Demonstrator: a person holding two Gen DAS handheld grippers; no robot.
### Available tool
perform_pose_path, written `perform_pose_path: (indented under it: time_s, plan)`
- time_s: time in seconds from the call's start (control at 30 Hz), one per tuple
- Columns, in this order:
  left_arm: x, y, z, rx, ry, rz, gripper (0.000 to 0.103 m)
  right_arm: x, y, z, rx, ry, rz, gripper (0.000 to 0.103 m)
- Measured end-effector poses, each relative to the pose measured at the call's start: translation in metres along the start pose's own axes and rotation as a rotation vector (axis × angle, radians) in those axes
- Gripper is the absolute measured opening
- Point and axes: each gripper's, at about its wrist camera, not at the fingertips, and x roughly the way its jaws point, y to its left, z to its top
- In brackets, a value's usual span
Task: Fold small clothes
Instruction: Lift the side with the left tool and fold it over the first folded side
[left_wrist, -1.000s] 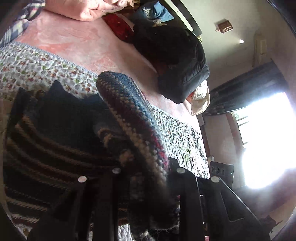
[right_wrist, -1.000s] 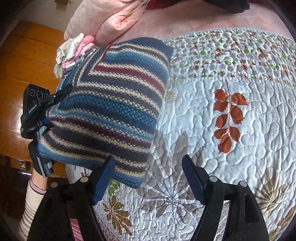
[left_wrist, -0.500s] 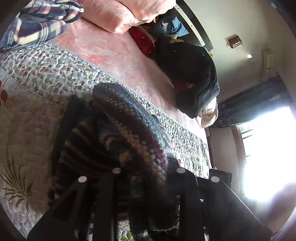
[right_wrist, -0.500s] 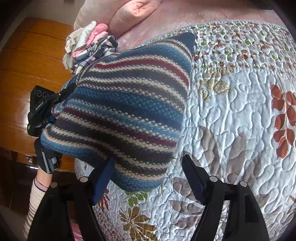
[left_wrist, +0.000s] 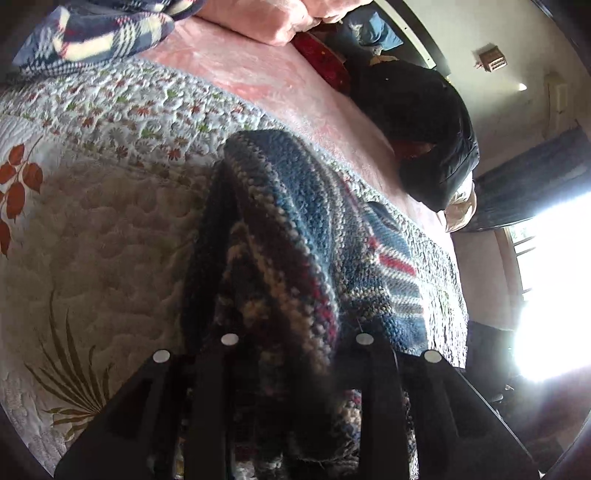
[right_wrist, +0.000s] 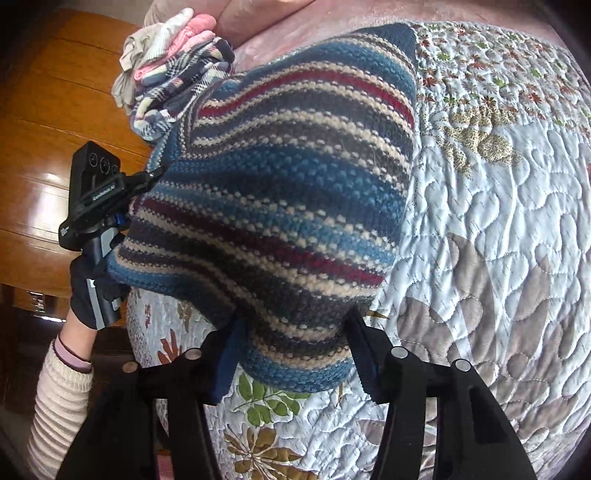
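Striped knit garment (right_wrist: 280, 206): blue, cream, dark red and grey bands; lifted over the quilt, one lower edge between the right jaws, the opposite edge in the left jaws.
Left gripper (left_wrist: 295, 343): jaws closed narrowly on a bunched fold of the garment, which drapes forward over and past both fingers; in the right wrist view the same gripper (right_wrist: 147, 177) pinches the garment's far-left corner.
Right gripper (right_wrist: 291, 354): jaws set wide, the garment's hanging lower edge lying in the gap; firm contact of the pads with the knit cannot be told.
Hand (right_wrist: 92, 291): dark glove, grasping the left gripper's handle, with a cream ribbed sleeve (right_wrist: 59, 406) below it.
Quilt (right_wrist: 498, 229): pale, stitched with leaf and flower motifs; spread on the bed beneath and ahead of both sets of jaws.
Plaid cloth (right_wrist: 177, 92): heaped with pink and white pieces beyond the garment, far left of the right jaws.
Black jacket (left_wrist: 424, 129): on the pink cover, well ahead of the left jaws.
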Motion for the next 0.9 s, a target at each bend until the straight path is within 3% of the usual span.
perform_pose_path:
  time_s: [0.07,0.23,0.37,0.43,0.57,0.7,0.8,0.9]
  plan:
    - [0.009,0.009,-0.005,-0.015,0.017,0.025,0.031,0.005,0.001,0.001,-0.015,0.012,-0.034,0.05]
    - [-0.007,0.021,-0.013,-0.056,-0.006,-0.003,0.036,0.012,0.002,0.003,-0.018,0.023,-0.062,0.05]
    - [-0.04,0.017,-0.032,-0.019,-0.003,0.051,0.043,0.007,0.0,0.001,0.01,0.023,-0.009,0.061]
    - [-0.059,0.012,-0.049,-0.009,-0.002,0.034,0.051,0.002,-0.005,-0.003,0.031,0.017,0.026,0.064]
    - [-0.081,0.018,-0.081,-0.071,0.008,-0.055,0.054,0.0,-0.01,-0.008,0.052,0.016,0.046,0.065]
    - [-0.078,0.021,-0.101,-0.124,0.052,-0.103,0.055,0.0,-0.01,-0.011,0.052,0.019,0.034,0.065]
    - [-0.068,0.014,-0.107,-0.114,0.072,-0.103,0.055,0.0,-0.008,-0.012,0.049,0.017,0.026,0.066]
    - [-0.056,0.002,-0.099,-0.084,0.086,-0.168,0.051,0.001,-0.005,-0.01,0.042,0.02,0.011,0.066]
